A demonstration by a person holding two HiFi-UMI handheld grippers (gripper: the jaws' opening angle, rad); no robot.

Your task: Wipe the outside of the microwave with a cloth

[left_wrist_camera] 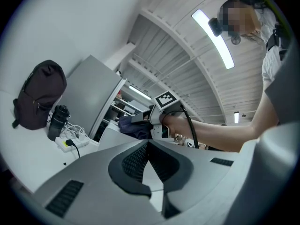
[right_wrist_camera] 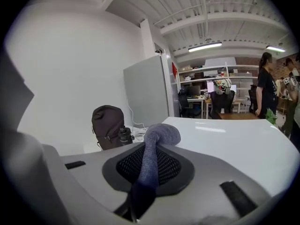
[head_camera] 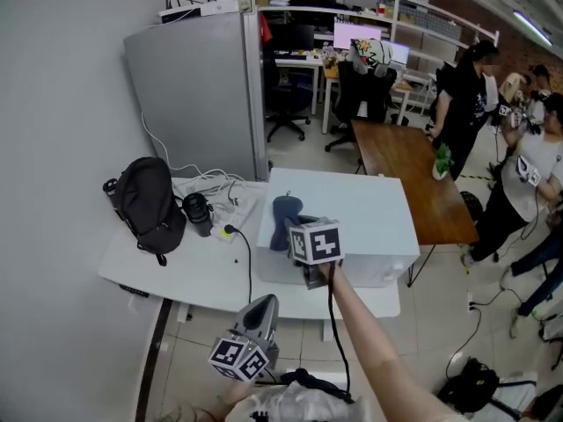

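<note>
The cloth (right_wrist_camera: 161, 134) sinks unseen into the right claw (right_wrist_camera: 149, 163).

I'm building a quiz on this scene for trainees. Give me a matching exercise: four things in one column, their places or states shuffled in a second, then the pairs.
Things
1. cloth
2. backpack
3. left gripper
4. plant

Places or states
A. on the wooden table
B. shut, holding nothing
C. in the right gripper, lying on the microwave
D. on the white table, by the wall

Pairs: 1-C, 2-D, 3-B, 4-A
</note>
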